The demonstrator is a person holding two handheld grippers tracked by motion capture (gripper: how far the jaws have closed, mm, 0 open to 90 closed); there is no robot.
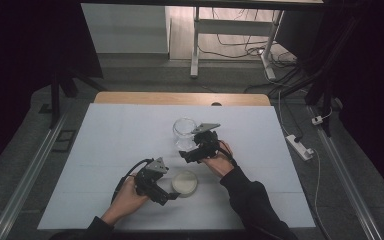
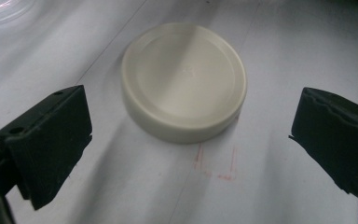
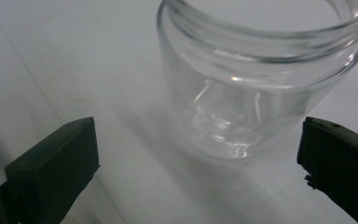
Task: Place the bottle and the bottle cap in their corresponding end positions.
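Observation:
A clear glass jar (image 1: 184,132) stands upright and uncapped on the white table cover; it looms close in the right gripper view (image 3: 256,79). A round cream lid (image 1: 185,183) lies flat nearer the front edge, and fills the centre of the left gripper view (image 2: 184,81). My left gripper (image 1: 169,196) is open, low over the table, its jaws wide apart just short of the lid. My right gripper (image 1: 186,155) is open too, jaws spread on either side of the jar's base without touching it.
The white cover (image 1: 105,150) spans the table, with a wooden edge (image 1: 180,98) at the back. A power strip (image 1: 300,146) and cables lie on the floor at the right. Faint red marks (image 2: 216,163) sit on the cover near the lid.

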